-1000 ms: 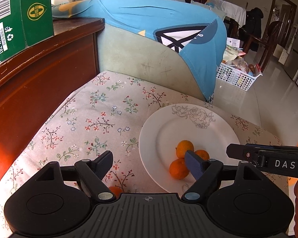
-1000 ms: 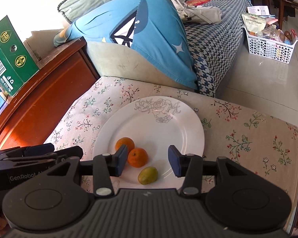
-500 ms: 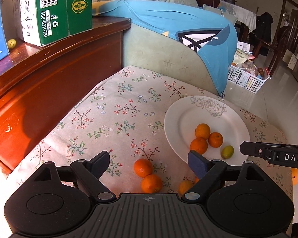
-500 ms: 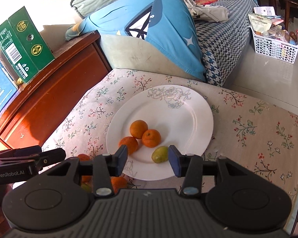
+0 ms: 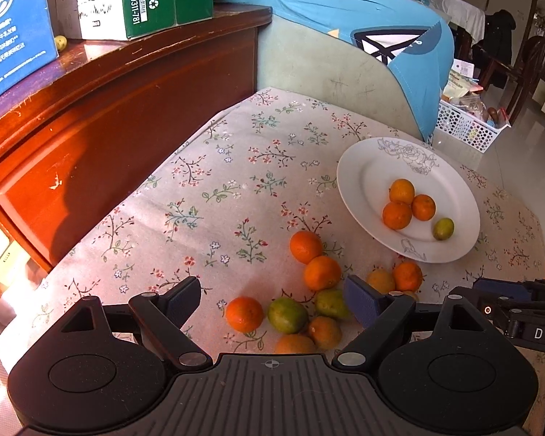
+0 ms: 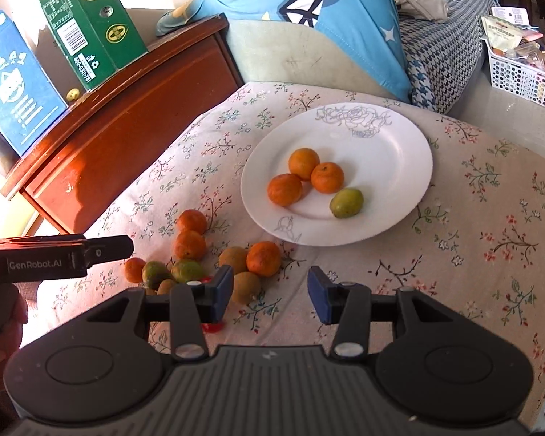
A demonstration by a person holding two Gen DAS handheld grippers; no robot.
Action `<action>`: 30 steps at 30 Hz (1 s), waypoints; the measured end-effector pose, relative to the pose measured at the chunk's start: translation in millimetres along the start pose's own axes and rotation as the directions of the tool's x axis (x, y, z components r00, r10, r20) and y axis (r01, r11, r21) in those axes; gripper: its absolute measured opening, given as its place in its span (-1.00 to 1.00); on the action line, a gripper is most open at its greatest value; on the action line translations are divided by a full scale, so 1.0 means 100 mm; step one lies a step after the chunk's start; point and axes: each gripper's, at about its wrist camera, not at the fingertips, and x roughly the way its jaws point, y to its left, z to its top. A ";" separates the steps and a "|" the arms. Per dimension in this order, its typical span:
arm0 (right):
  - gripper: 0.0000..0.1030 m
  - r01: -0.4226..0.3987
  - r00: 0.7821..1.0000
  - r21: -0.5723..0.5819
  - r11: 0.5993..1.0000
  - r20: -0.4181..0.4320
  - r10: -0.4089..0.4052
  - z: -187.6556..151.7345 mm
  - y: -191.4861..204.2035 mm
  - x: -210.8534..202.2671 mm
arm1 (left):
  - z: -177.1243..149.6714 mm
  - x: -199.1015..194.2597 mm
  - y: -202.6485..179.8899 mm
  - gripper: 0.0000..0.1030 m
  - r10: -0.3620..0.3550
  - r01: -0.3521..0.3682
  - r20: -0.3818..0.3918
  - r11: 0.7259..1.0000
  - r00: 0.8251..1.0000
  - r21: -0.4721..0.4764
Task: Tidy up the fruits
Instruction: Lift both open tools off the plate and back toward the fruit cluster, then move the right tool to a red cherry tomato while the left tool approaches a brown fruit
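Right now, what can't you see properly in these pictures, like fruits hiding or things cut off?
- Loose fruit pile: in the left wrist view, the nearest fruits are partly hidden by the left gripper, so no exact count.
- Red thing: in the right wrist view, mostly hidden behind a finger of the right gripper; can't identify it.
- Small yellowish ball on the wooden cabinet: too small to name.
- White basket: cut by the right edge.

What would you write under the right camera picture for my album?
Open right gripper above a flowered tablecloth, loose oranges beside a white plate holding four fruits.
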 end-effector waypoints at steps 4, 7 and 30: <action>-0.10 -0.015 1.000 -0.033 0.999 -0.019 0.014 -0.12 0.08 0.03 | -0.09 -0.01 0.04 0.69 0.008 -0.008 -0.019 1.000 1.000 0.003; -0.10 -0.019 0.999 -0.041 0.999 -0.039 0.017 -0.20 0.12 0.07 | -0.15 -0.02 0.08 0.69 0.004 -0.004 -0.029 1.000 1.000 0.012; -0.23 -0.035 0.998 -0.176 0.984 -0.054 0.026 -0.38 0.51 0.39 | -0.42 0.01 0.26 0.69 0.043 -0.039 -0.049 0.995 0.998 0.089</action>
